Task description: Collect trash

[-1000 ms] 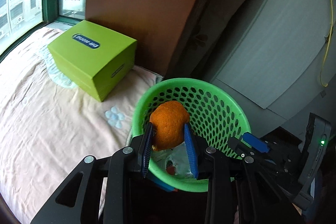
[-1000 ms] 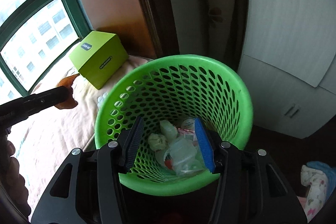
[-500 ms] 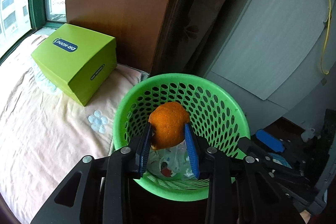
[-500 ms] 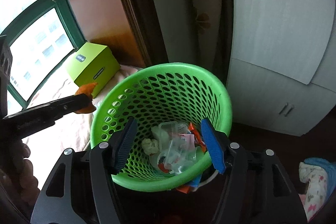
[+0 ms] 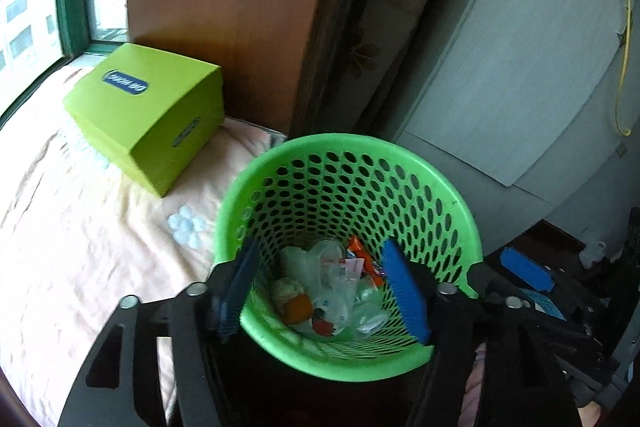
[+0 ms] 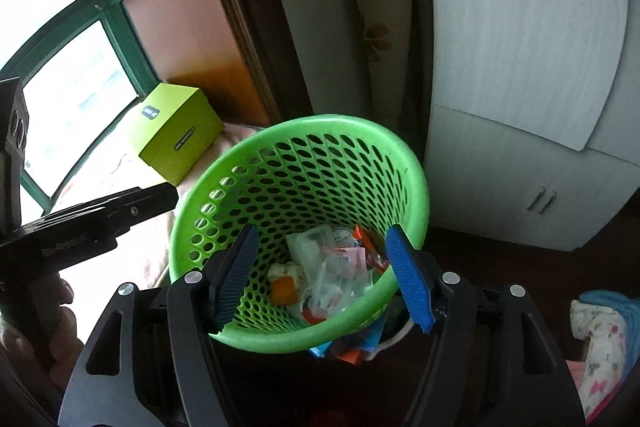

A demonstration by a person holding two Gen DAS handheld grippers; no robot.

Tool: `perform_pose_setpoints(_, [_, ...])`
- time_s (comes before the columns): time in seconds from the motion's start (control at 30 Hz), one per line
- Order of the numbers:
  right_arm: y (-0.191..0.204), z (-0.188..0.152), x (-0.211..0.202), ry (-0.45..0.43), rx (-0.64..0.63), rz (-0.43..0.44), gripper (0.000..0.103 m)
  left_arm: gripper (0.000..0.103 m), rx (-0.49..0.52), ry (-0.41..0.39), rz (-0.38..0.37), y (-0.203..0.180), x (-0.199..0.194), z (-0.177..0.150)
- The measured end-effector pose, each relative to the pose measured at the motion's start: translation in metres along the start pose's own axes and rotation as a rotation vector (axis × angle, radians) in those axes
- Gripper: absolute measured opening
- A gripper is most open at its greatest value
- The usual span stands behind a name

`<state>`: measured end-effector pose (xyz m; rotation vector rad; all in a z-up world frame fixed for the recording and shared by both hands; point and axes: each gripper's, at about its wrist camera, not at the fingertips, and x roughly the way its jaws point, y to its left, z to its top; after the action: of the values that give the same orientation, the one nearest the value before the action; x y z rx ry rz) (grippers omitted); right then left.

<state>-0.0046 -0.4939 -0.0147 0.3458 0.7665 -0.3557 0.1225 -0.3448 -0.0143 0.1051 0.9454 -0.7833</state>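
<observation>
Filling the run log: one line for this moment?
left gripper: open, empty | right gripper: open | orange peel: in green basket | phase: released

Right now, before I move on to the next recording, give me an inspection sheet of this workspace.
Surface: bed sheet, pale peach with a blue flower print.
Job's things: green basket at the bed's edge, holding an orange peel, clear plastic wrappers and a crumpled tissue.
Clutter: green box on the sheet near the window; wrappers showing below the basket's near rim.
Grippers: left gripper open over the basket, holding nothing; right gripper open, also holding nothing.
Cables: yellow cord hanging on the wall.
Surroundings: window, grey cabinet, patterned cloth on the floor.
</observation>
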Motion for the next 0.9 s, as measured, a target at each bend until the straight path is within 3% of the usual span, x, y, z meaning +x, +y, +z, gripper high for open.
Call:
perform_pose_setpoints(0.5, [0.055, -0.004, -0.005, -0.014, -0.077, 0.090, 0.076, 0.088, -0.098, -0.115, 0.177, 0.060, -0.069, -0.016])
perform_pose_setpoints(0.9, [0.118, -0.010, -0.007, -0.024, -0.173, 0.201, 0.083, 0.094, -0.198, -0.191, 0.344, 0.121, -0.128, -0.050])
